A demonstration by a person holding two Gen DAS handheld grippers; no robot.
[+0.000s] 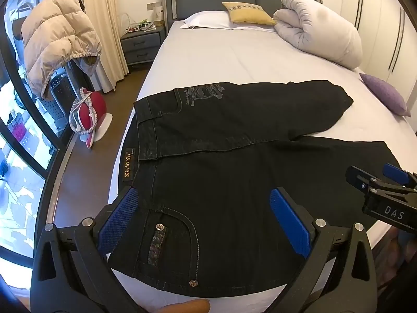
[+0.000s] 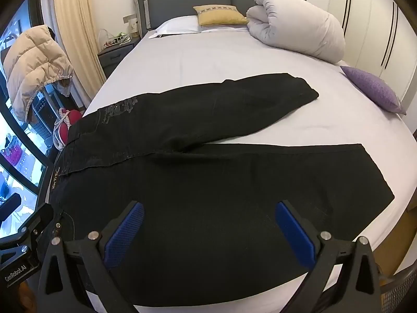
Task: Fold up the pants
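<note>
Pants lie lengthwise along the bed's near edge — our left gripper nearer the waistband, right gripper nearer the leg — both released.

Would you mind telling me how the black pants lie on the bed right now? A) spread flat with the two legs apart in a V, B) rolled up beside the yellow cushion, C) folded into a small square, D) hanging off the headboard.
A: the pants lie flat on the bed, with bare sheet showing between the two legs, and both open grippers hover over them.
</note>
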